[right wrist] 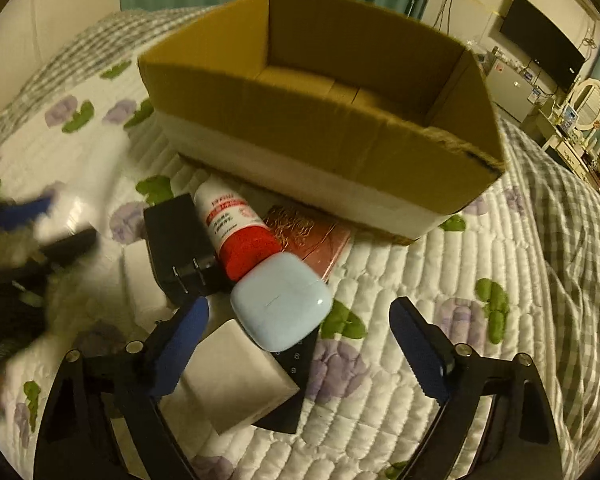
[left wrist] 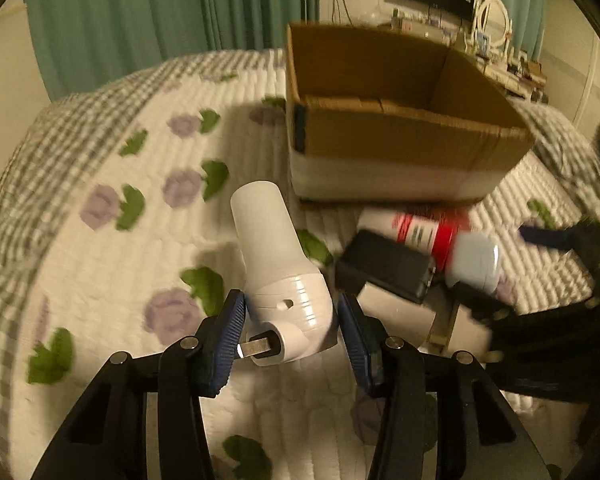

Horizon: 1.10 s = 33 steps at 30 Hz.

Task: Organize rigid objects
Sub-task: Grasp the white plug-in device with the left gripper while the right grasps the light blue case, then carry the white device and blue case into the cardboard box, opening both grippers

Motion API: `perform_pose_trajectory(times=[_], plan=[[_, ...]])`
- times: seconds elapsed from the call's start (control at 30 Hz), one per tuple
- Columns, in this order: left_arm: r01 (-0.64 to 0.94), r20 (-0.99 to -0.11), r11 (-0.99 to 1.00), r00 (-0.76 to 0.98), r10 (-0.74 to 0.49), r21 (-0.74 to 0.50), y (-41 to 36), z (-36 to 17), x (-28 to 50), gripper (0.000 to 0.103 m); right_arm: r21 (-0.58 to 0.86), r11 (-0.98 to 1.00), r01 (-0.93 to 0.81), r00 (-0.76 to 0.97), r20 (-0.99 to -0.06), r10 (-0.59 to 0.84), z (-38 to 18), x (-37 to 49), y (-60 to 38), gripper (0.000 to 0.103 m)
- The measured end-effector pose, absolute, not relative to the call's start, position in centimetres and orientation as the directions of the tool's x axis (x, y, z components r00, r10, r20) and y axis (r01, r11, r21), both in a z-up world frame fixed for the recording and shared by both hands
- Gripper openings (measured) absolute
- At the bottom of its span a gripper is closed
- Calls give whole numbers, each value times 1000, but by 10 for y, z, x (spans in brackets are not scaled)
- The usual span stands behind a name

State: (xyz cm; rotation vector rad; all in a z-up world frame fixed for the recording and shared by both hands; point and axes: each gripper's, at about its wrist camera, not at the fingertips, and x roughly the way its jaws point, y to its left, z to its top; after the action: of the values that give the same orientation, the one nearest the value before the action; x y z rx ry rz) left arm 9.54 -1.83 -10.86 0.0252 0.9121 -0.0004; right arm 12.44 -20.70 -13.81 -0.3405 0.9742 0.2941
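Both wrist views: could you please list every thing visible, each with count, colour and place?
Open cardboard box: one, brown, on quilt, behind pile.
White plastic plug-in device: one, between left fingers.
Red-and-white bottle: one, lying in pile.
Pale blue rounded case: one, atop pile.
Black plug adapter: one, left of bottle.
Copper-pink flat card: one, beside box.
White flat box: one, under case.
Floral quilt: one, white, underneath.
Left gripper: around device.
Right gripper: open, near case.

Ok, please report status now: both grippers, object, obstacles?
Left gripper around white plug-in device, lifted. Right gripper open over blue earbud case. Cardboard box ahead, unobstructed.
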Motion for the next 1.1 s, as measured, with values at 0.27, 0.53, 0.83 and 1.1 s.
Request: perform_pose_trajectory(times=[0.27,0.53,0.83,1.1], plan=[[33,-772,999,635,-25,-5,-12,-97,95,48,-139,904,-404,494,-865,87,-155,134,-195,58],[67,-748,998,662,-47,-4,-20,-77,88,49,-137,915,-380,565,-817,112,-126,117,-205,57],[119,-641,993,763,-83,13,-34,4,89,49,-105,927,-361,666,-724,177,-40,108,-219,57],[149,-542,988,834,-100,49,-48,47,138,49,-109,943,-314,753,-634,177,21,148,-232,57]])
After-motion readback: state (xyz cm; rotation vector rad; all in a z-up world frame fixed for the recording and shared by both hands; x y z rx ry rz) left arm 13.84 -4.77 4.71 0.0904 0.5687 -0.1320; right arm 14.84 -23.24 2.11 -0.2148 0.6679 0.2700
